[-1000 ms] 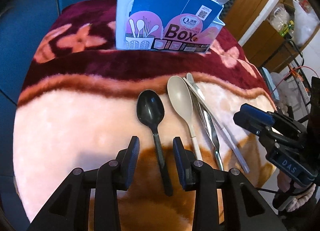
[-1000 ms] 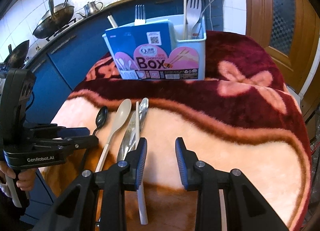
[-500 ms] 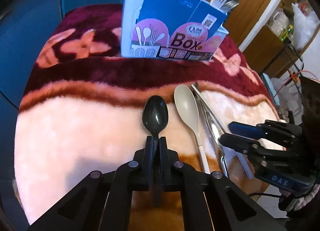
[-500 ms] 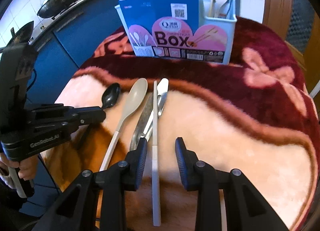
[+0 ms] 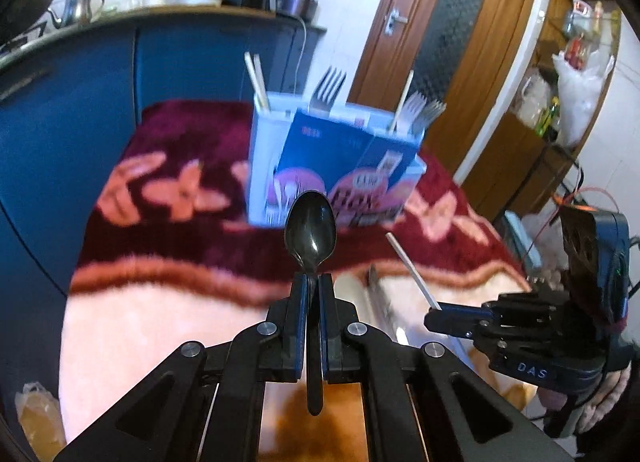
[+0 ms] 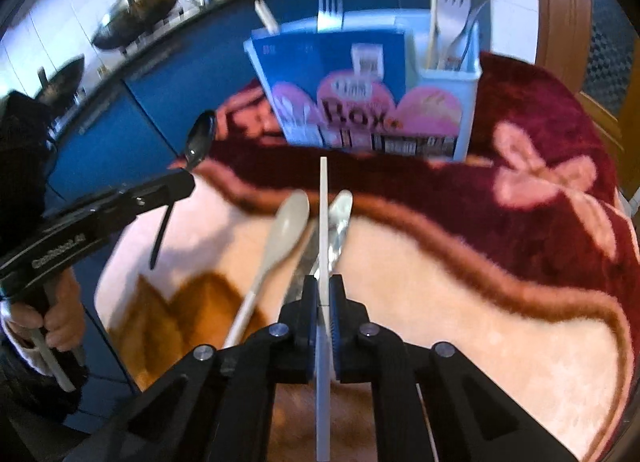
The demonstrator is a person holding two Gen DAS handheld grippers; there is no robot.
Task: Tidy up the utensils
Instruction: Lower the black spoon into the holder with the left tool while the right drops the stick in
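Jaws of left gripper [image 5: 314,282] clamp glossy black spoon [image 5: 311,228]; right gripper [image 6: 322,286] pinches white chopstick [image 6: 323,222].

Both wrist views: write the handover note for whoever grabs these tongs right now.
Left tongs: shut on the glossy black plastic spoon, lifted off the blanket.
Right tongs: just closed on the thin white chopstick.
On the plush pink-and-maroon blanket: beige plastic spoon, metal knife.
Pale blue utensil box at the back already holds forks and chopsticks.
Left: drop both held pieces into the box, then the other two.
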